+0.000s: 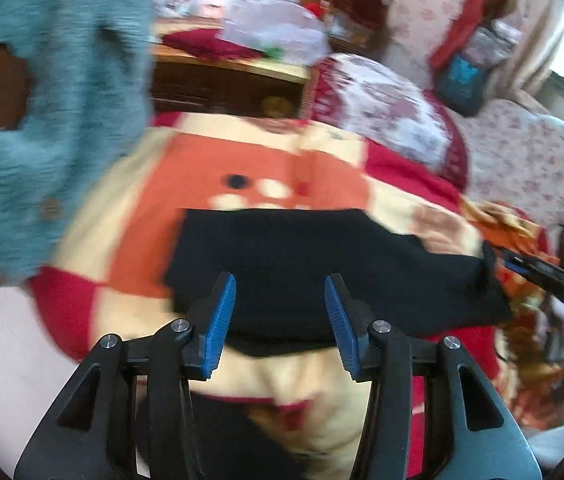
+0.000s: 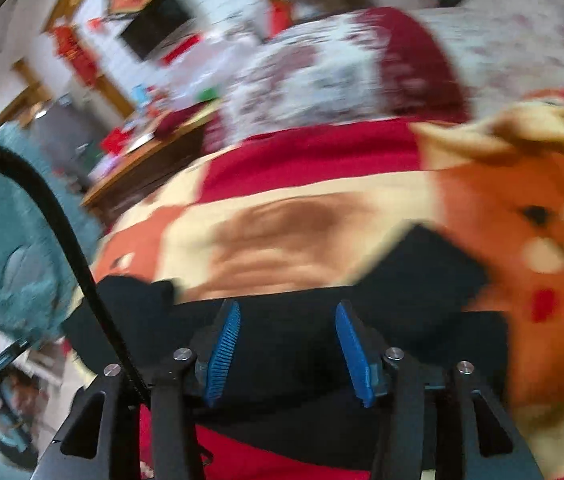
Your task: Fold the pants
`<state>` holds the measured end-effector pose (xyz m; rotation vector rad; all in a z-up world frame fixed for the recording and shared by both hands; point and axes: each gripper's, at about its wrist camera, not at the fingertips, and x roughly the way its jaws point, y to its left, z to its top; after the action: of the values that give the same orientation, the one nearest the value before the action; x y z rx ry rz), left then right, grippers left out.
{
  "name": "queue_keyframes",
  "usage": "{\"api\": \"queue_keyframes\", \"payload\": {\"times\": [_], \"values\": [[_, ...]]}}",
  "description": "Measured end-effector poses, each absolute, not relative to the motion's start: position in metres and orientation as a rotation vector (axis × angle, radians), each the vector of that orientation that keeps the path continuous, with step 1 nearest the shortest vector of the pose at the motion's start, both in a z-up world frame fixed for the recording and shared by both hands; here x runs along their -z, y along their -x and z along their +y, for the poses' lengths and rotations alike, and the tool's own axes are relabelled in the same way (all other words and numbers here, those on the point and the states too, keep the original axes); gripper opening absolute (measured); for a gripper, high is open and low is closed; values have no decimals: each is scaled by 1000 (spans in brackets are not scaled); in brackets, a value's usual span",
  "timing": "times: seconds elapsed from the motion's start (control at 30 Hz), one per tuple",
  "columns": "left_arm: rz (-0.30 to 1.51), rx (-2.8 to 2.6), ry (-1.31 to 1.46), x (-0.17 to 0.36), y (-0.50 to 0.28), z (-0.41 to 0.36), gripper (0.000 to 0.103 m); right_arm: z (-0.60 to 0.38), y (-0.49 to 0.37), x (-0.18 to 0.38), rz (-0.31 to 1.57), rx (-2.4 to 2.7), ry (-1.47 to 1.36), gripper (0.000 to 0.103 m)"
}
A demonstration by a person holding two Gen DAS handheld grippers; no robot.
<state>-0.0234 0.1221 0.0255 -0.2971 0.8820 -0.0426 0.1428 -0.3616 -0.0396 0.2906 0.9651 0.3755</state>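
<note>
Black pants [image 1: 314, 264] lie folded in a flat dark block on a red, orange and cream blanket [image 1: 266, 168]. In the left wrist view my left gripper [image 1: 280, 292] hovers just above the pants' near edge, its blue pads [image 1: 224, 320] apart with nothing between them. The right wrist view shows the same pants [image 2: 422, 280] under my right gripper [image 2: 288, 320], which is also open and holds nothing; its blue pads [image 2: 352, 352] stand wide. The other gripper [image 1: 538, 268] shows at the pants' right end in the left wrist view. Both views are blurred.
A teal fuzzy sleeve [image 1: 54, 80] fills the upper left of the left wrist view. A floral quilt roll [image 1: 382, 96] lies at the bed's far side, beside a wooden table [image 1: 226, 64] with bags. A black cable [image 2: 62, 216] crosses the right wrist view.
</note>
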Motion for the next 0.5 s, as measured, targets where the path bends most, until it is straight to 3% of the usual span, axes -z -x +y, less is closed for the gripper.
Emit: {"api": "queue_keyframes", "payload": {"times": [0.4,0.5], "values": [[1049,524,213,4,-62,-63,46,-390,-238,73,1108,-460,-218,55],[1076,577,187,11,-77,-99,46,-383,-236,77,1108,-511,-165,45]]}}
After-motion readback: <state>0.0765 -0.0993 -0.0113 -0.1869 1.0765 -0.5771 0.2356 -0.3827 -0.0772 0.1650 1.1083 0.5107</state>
